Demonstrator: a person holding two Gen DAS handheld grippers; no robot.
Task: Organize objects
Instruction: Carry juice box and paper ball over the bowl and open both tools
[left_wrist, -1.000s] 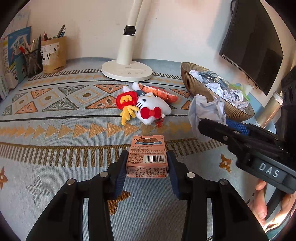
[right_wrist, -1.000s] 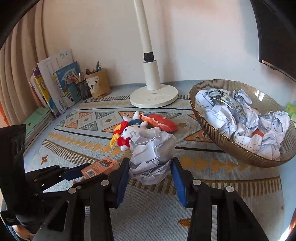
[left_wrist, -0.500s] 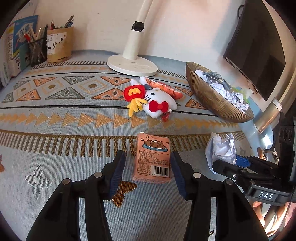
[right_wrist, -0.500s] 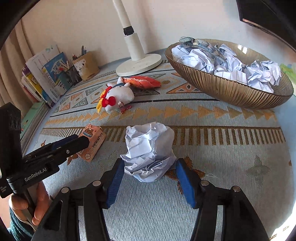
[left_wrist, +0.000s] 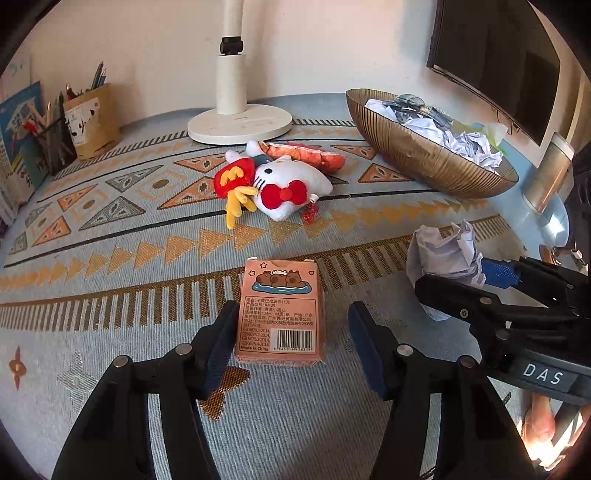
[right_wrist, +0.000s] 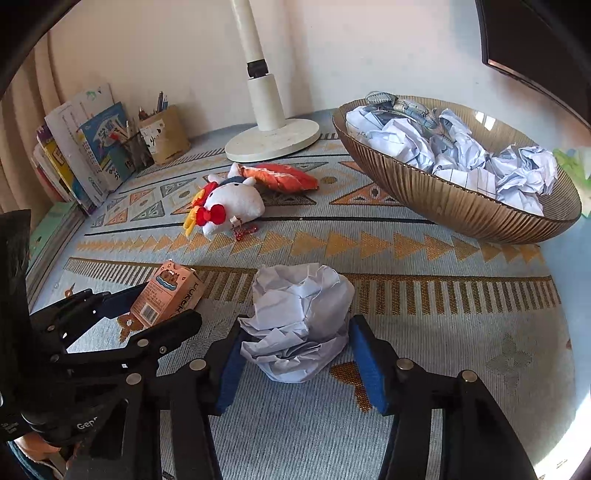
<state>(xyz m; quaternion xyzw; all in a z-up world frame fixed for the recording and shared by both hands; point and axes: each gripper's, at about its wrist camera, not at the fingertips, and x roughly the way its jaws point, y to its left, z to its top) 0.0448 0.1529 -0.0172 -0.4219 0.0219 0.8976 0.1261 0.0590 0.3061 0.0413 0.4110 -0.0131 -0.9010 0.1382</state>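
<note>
A pink card box (left_wrist: 279, 314) with a barcode lies flat on the patterned mat (left_wrist: 110, 258), between the fingers of my left gripper (left_wrist: 291, 332). That gripper is open, with a gap beside the box's right side. A crumpled white paper ball (right_wrist: 299, 317) rests on the mat between the blue pads of my right gripper (right_wrist: 295, 362). Its jaws are closing around the ball without squeezing it. In the left wrist view the right gripper (left_wrist: 454, 280) and the paper ball (left_wrist: 443, 254) are at the right.
A ribbed gold bowl (right_wrist: 443, 199) full of crumpled paper stands at the back right. A white cat plush (left_wrist: 288, 184) and an orange plush (left_wrist: 310, 155) lie mid-mat before a lamp base (left_wrist: 240, 125). A pen holder (left_wrist: 92, 118) and books (right_wrist: 85, 147) line the left wall.
Both grippers came down and let go. The paper ball, held up a second ago, now rests on the mat. The box lies flat with the left jaws wider around it.
</note>
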